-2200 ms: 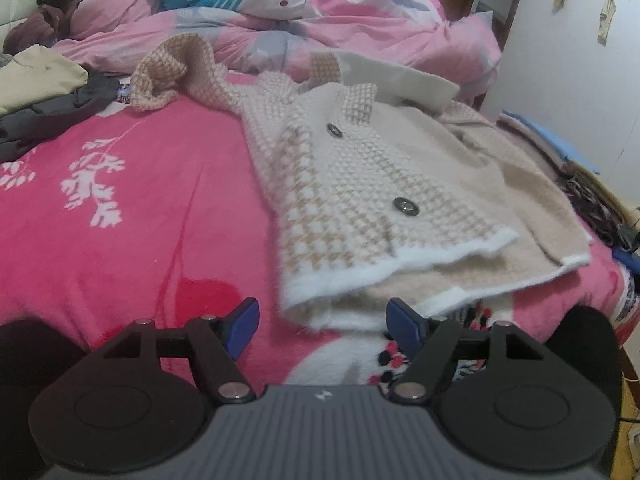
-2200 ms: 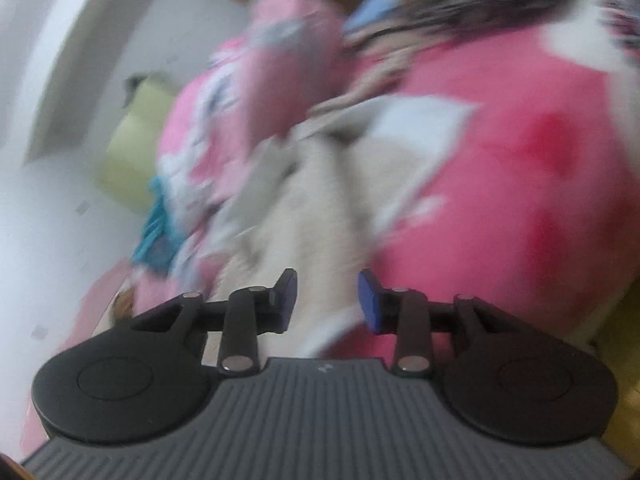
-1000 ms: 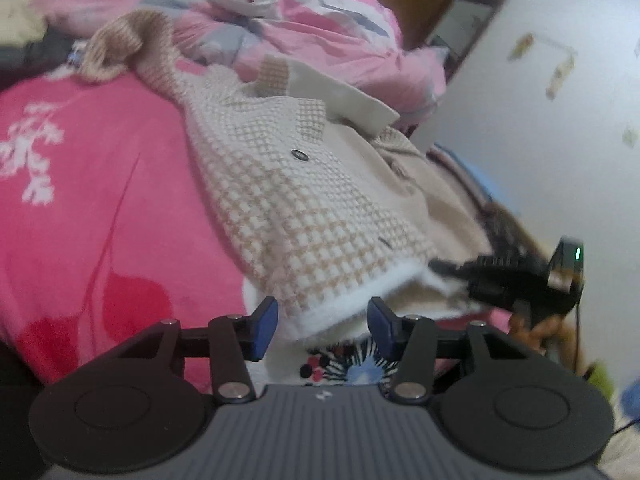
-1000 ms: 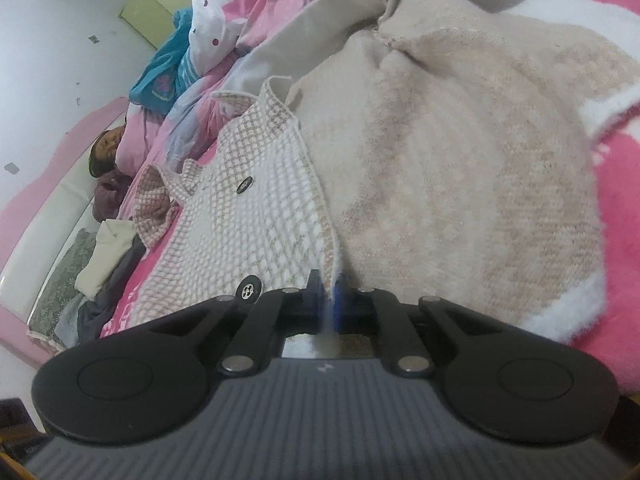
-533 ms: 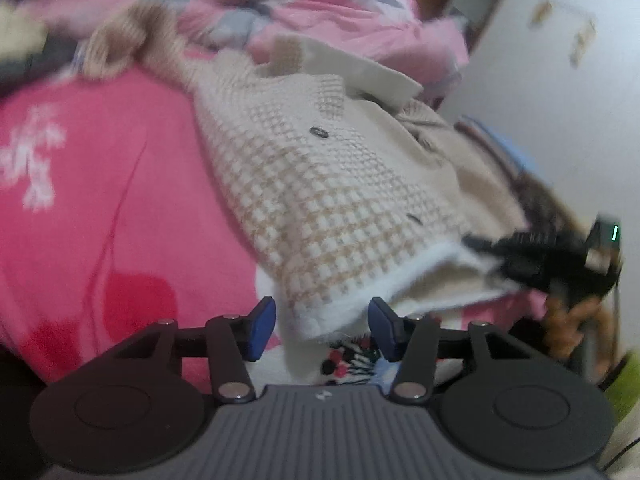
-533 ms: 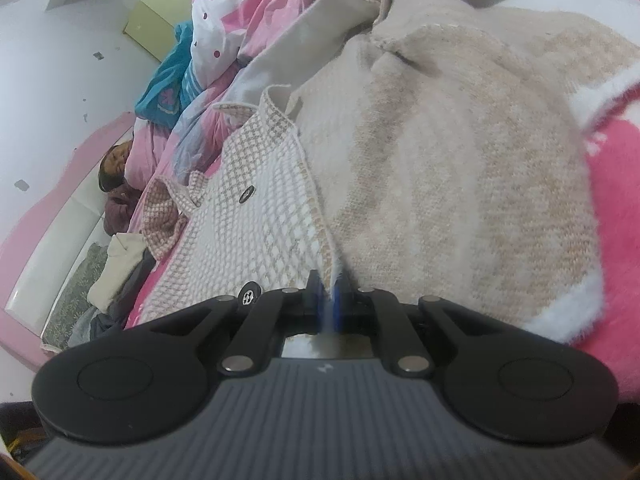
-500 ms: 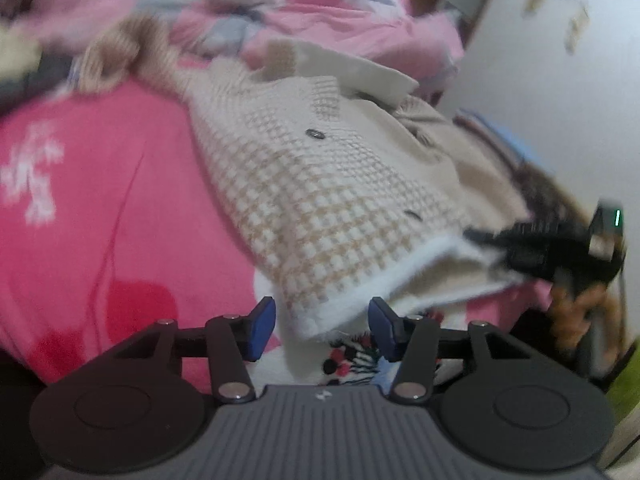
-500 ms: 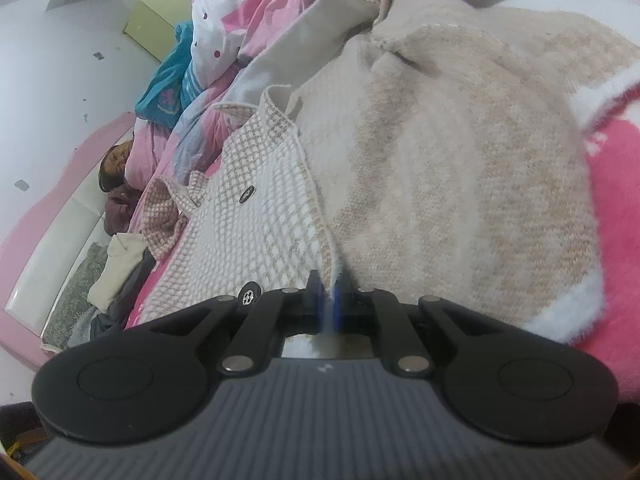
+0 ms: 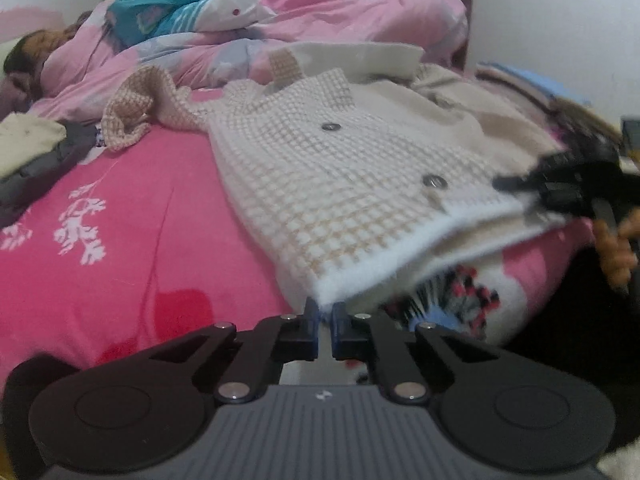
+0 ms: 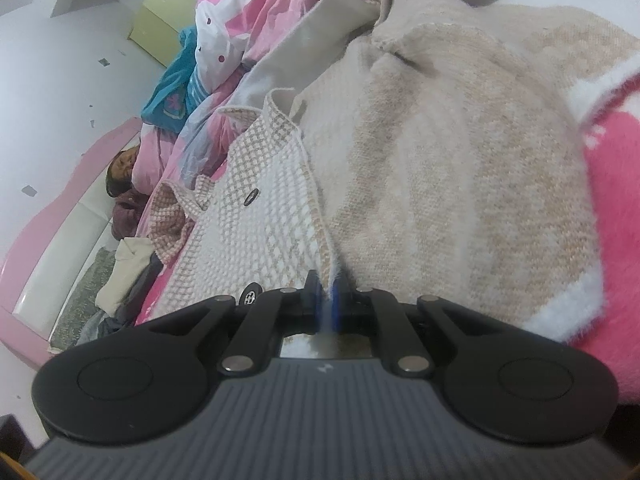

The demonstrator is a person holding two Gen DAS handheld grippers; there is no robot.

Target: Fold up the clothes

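Note:
A beige and white checked knit cardigan (image 9: 344, 184) with dark buttons lies spread on a pink bed (image 9: 132, 216). My left gripper (image 9: 325, 312) is shut on the near left corner of its white fuzzy hem. My right gripper (image 10: 327, 286) is shut on the hem at the front opening edge, beside a button (image 10: 250, 294). The right gripper also shows in the left wrist view (image 9: 560, 188), at the hem's right end. The cardigan (image 10: 440, 140) fills the right wrist view, its left sleeve bunched at the far side.
A person (image 9: 28, 60) lies under a pink quilt (image 9: 320, 20) at the head of the bed. A heap of grey and cream clothes (image 9: 28, 148) sits at the left. A white wall (image 9: 560, 40) stands to the right, with folded items beside the bed.
My left gripper has closed on the hem corner; it was open around it half a second ago. The right gripper stays shut on the hem and has hardly moved.

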